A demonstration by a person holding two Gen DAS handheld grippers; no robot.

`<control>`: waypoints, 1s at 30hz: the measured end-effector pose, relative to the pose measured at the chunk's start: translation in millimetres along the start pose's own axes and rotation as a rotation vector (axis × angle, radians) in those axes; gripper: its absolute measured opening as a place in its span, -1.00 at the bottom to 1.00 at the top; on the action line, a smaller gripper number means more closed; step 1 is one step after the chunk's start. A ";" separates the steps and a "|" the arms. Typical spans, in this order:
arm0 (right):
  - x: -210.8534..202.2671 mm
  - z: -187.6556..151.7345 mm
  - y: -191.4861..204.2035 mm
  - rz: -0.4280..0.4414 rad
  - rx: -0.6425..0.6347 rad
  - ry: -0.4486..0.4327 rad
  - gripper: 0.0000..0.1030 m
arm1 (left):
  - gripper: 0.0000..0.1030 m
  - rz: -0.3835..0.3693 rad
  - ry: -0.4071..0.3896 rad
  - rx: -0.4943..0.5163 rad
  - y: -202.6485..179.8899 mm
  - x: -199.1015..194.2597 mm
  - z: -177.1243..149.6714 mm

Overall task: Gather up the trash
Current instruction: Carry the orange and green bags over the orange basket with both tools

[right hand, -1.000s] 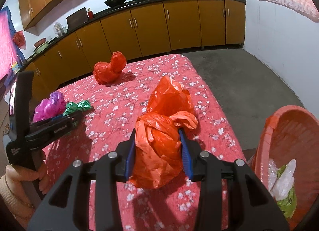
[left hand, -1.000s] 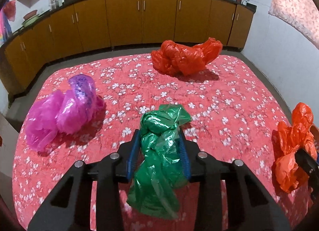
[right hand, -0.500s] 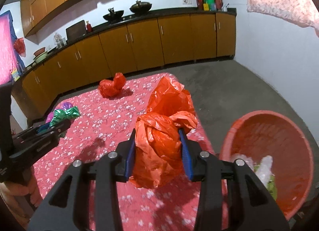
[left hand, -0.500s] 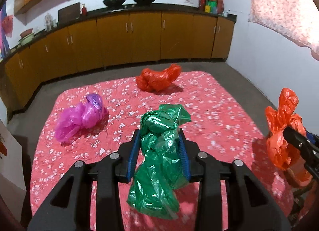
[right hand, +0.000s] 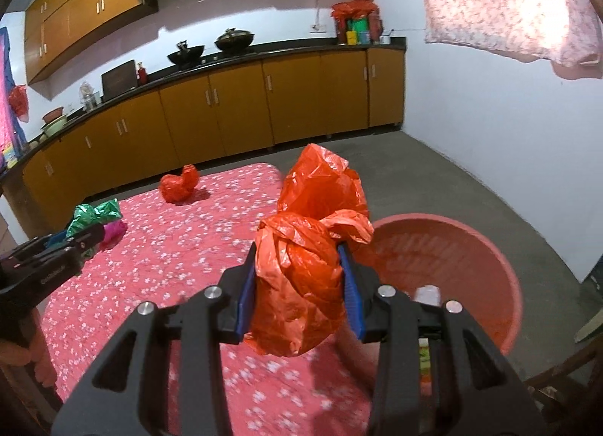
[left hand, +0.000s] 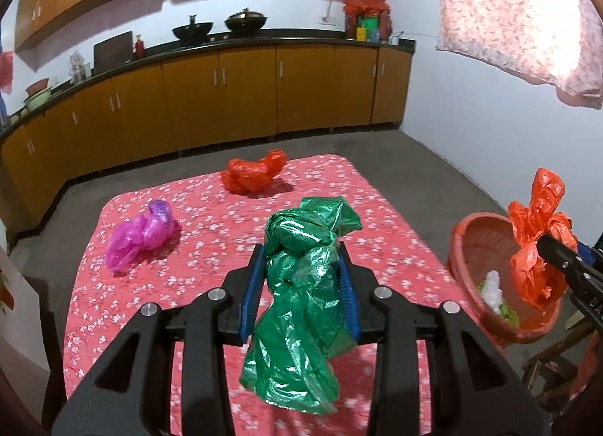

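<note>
My left gripper (left hand: 301, 285) is shut on a crumpled green plastic bag (left hand: 301, 285) and holds it well above the red flowered table (left hand: 196, 285). My right gripper (right hand: 299, 285) is shut on an orange plastic bag (right hand: 301, 285) and holds it over the near rim of a red basin (right hand: 452, 247). In the left wrist view the orange bag (left hand: 535, 247) hangs above the basin (left hand: 475, 240), which holds some pale and green trash. A red bag (left hand: 252, 174) and a pink-purple bag (left hand: 139, 236) lie on the table.
Brown kitchen cabinets (left hand: 226, 97) run along the back wall beyond a strip of grey floor (right hand: 452, 172). The white wall (left hand: 490, 115) stands to the right. A flowered cloth (left hand: 520, 10) hangs at the upper right. The basin sits off the table's right edge, on something wooden.
Both grippers have risen and pulled back from the table with their bags. The right gripper has swung right, so the orange bag now hangs over the basin.
</note>
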State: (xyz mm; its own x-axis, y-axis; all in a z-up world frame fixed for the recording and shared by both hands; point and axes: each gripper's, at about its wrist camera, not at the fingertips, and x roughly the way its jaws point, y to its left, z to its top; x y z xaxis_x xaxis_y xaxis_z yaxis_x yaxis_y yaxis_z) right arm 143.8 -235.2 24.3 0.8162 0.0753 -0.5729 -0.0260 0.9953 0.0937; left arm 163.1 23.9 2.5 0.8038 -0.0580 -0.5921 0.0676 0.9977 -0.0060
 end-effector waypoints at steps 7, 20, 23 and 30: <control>-22.4 -6.8 -39.1 -0.069 0.031 -0.009 -0.23 | -0.28 -0.045 -0.017 0.047 -37.5 -12.2 -0.2; -23.0 -22.7 -95.3 -0.162 0.093 0.015 -0.23 | -0.28 -0.126 0.000 0.129 -103.9 -9.7 -8.9; -21.0 -24.8 -102.6 -0.173 0.102 0.022 -0.23 | -0.28 -0.144 0.008 0.141 -115.3 -6.2 -10.8; -16.8 -28.4 -117.0 -0.194 0.119 0.030 -0.23 | -0.28 -0.183 0.021 0.169 -134.8 -1.8 -17.1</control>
State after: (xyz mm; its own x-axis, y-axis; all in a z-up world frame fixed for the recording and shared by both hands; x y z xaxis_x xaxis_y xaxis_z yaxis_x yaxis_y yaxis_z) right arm 116.7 -351.1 -0.2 0.7819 -0.1132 -0.6130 0.1995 0.9771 0.0740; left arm 142.4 -109.9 -9.5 0.7566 -0.2350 -0.6102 0.3103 0.9505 0.0186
